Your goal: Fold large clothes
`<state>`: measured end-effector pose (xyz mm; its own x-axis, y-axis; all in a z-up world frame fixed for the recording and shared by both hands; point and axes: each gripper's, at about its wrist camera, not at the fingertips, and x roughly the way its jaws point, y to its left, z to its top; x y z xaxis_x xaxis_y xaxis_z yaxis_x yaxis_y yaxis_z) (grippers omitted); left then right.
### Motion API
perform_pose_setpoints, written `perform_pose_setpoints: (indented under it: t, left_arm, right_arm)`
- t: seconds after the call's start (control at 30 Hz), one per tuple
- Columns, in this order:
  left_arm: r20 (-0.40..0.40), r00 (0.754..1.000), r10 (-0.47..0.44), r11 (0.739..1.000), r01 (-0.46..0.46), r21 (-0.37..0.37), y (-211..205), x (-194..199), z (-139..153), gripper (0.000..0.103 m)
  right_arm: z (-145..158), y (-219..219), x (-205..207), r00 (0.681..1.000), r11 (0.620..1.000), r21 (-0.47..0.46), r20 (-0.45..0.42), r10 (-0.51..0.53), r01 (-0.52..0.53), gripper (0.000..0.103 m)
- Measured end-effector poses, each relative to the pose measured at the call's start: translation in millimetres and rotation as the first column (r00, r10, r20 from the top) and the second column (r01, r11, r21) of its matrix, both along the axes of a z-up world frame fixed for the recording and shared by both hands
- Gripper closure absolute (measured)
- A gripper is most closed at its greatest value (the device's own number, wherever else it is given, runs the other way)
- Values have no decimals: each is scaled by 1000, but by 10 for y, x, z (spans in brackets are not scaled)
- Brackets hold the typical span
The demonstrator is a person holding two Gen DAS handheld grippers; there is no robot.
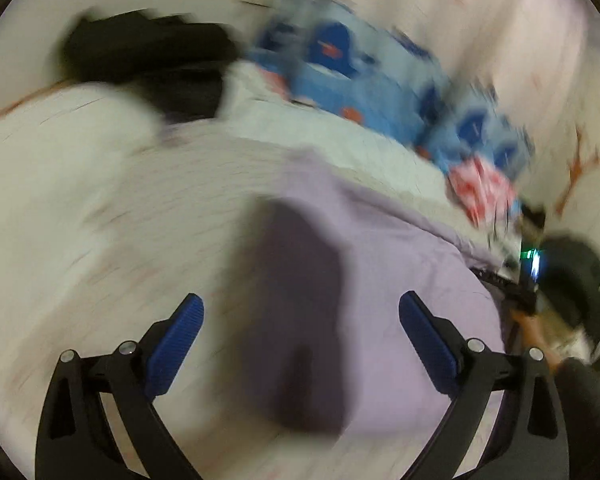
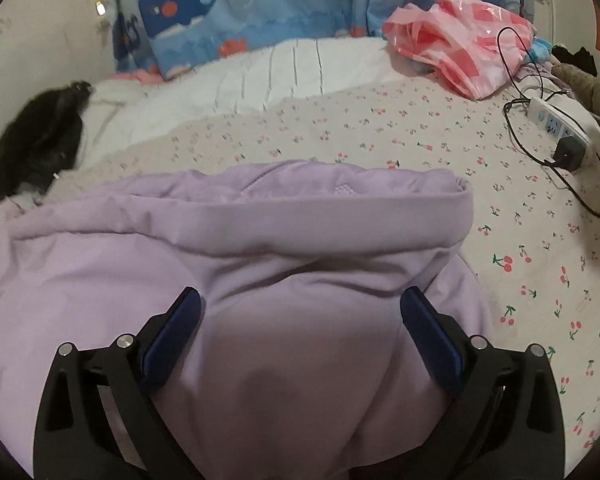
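One large lilac garment (image 2: 260, 264), thick and padded like a jacket, lies on the bed, spread over the cherry-print sheet (image 2: 520, 240). In the right wrist view its rolled, banded edge runs across the middle of the picture, and a rounded bulge of its cloth swells up between the fingers of the right gripper (image 2: 300, 312). Those jaws stand wide apart with the fabric bulging into the gap; neither pad visibly presses it. The left gripper (image 1: 300, 320) is also spread wide and holds nothing; it hangs over the same lilac cloth (image 1: 400, 280), where a dark shadow falls between its fingers. That view is heavily smeared, so little detail can be trusted.

Judging by the open jaws and the rumpled, uneven lie of the jacket, the step in hand seems to be finding a grip for a fold, not carrying one through. The next move calls for each gripper to close on an edge or corner, not on the slippery, springy bulge.

Farther out lie a black garment (image 2: 32, 140) to the left, a whale-print cushion (image 2: 228, 16) at the wall, a pink plastic bag (image 2: 460, 44), and a power strip (image 2: 560, 124) with trailing cables well apart on the right.
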<state>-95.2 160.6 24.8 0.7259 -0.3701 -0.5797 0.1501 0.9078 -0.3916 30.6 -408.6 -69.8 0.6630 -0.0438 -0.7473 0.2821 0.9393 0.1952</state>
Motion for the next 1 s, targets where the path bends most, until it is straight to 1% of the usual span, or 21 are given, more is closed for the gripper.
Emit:
perform_pose_setpoints:
  t: [0.07, 0.1, 0.13, 0.17, 0.2, 0.23, 0.27, 0.37, 0.43, 0.47, 0.53, 0.6, 0.63, 0.7, 0.73, 0.8, 0.83, 0.87, 0.97, 1.0]
  left_arm:
    - [-31, 996, 83, 992, -85, -92, 572, -327, -129, 7]
    - [-70, 990, 124, 978, -134, -159, 909, -480, -257, 7]
    - [-95, 984, 154, 961, -171, -215, 1121, -566, -347, 7]
    - [-111, 974, 196, 930, -221, -292, 1357, -663, -454, 7]
    - [-115, 971, 212, 910, -239, -339, 1467, -684, -523, 7]
    - [-137, 961, 242, 884, -276, -378, 1579, -689, -625, 7]
    - [-157, 951, 268, 869, -309, -387, 1620, -673, -714, 7]
    - [-196, 955, 223, 851, -289, -438, 1521, -506, -914, 7]
    - [-220, 960, 175, 828, -264, -494, 1377, -391, -1049, 7]
    - [-217, 962, 166, 823, -256, -507, 1320, -349, -1065, 7]
    - [-238, 961, 143, 814, -251, -523, 1225, -305, -1100, 7]
    - [-286, 948, 143, 793, -282, -540, 1209, -378, -1127, 7]
    - [-293, 945, 144, 793, -288, -538, 1213, -475, -1114, 7]
    - [-306, 936, 176, 812, -314, -493, 1240, -637, -1105, 7]
    - [-308, 934, 180, 807, -320, -497, 1288, -677, -1127, 7]
    - [-326, 927, 186, 787, -339, -515, 1387, -673, -1200, 7]
    - [-322, 927, 194, 769, -347, -537, 1414, -638, -1224, 7]
    - [-312, 929, 199, 764, -346, -544, 1439, -640, -1218, 7]
    - [-250, 946, 205, 763, -315, -564, 1408, -482, -1161, 7]
    - [-238, 950, 205, 770, -306, -560, 1397, -418, -1144, 7]
  right_arm:
    - [31, -6, -72, 1000, 1000, 21, 27, 2, -2, 6]
    - [48, -3, -109, 999, 1000, 31, 41, 4, -5, 6]
    - [62, -5, -153, 998, 999, 44, 55, 5, -7, 6]
    - [74, -4, -187, 998, 998, 56, 60, 4, -8, 6]
    - [84, -8, -225, 998, 997, 74, 63, 5, -10, 6]
    - [95, 9, -260, 998, 996, 85, 63, 6, -11, 6]
    - [106, 22, -303, 998, 995, 98, 62, 9, -15, 6]
    - [152, 98, -502, 997, 993, 110, 71, 31, -39, 6]
    - [183, 149, -681, 995, 993, 102, 88, 42, -51, 6]
    - [199, 171, -778, 994, 994, 97, 99, 45, -54, 7]
    - [229, 193, -939, 992, 994, 90, 118, 47, -58, 7]
    - [259, 204, -1076, 990, 994, 85, 126, 57, -68, 7]
    - [263, 210, -1121, 990, 994, 82, 128, 62, -73, 7]
    - [248, 199, -1174, 989, 993, 84, 131, 66, -78, 7]
    - [233, 191, -1191, 989, 993, 93, 137, 62, -75, 7]
    - [212, 205, -1191, 989, 994, 86, 136, 55, -67, 7]
    - [205, 226, -1179, 990, 995, 73, 127, 52, -62, 7]
    - [199, 237, -1163, 991, 996, 60, 121, 52, -59, 7]
    - [183, 235, -1157, 991, 997, 48, 121, 56, -62, 7]
    - [175, 216, -1156, 991, 997, 53, 125, 57, -64, 7]
